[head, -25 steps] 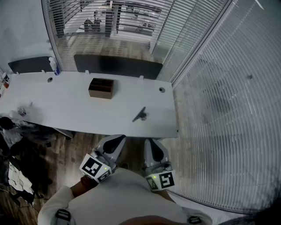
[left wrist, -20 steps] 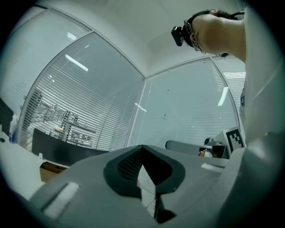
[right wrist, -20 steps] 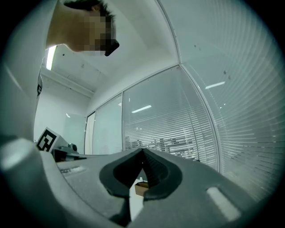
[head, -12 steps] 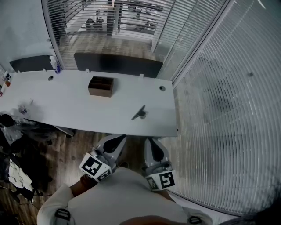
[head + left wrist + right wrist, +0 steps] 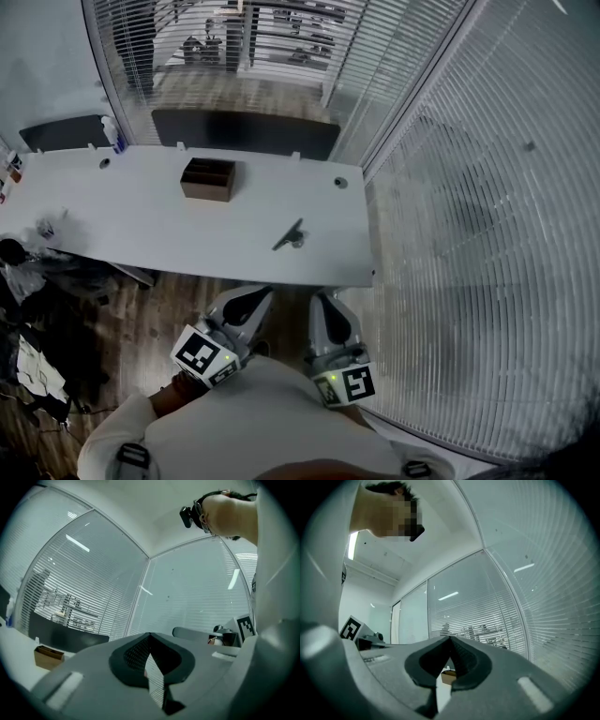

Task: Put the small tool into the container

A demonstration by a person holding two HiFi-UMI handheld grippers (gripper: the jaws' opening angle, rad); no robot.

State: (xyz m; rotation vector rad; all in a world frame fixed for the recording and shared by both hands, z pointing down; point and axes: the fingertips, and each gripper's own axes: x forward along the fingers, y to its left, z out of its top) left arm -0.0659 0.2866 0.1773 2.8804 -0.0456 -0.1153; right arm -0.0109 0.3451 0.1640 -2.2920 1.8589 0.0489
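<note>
— Tool (image 5: 289,236) first: where does it lie?

— On the white table (image 5: 141,225), toward its right end and nearer the front edge than the back. The tool is dark and slim and lies slanted, with a small pale part just beside it.

— And the container (image 5: 208,178)?

— A brown open-topped box, farther back on the table and to the left, well apart from the tool. Dividers show inside it, but I cannot tell what, if anything, it holds.

— The left hand-held gripper (image 5: 246,300)?

— Held low, close to the person's body, short of the table's front edge and over the wooden floor (image 5: 178,300). In the left gripper view its jaws are closed tip to tip, with nothing between them.

— The right hand-held gripper (image 5: 327,306)?

— Just beside the left one, equally short of the table. Its jaws are likewise pressed together and empty.

— Beyond the table?

— Glass walls with slatted blinds (image 5: 469,187) stand behind it and along the right side.
</note>
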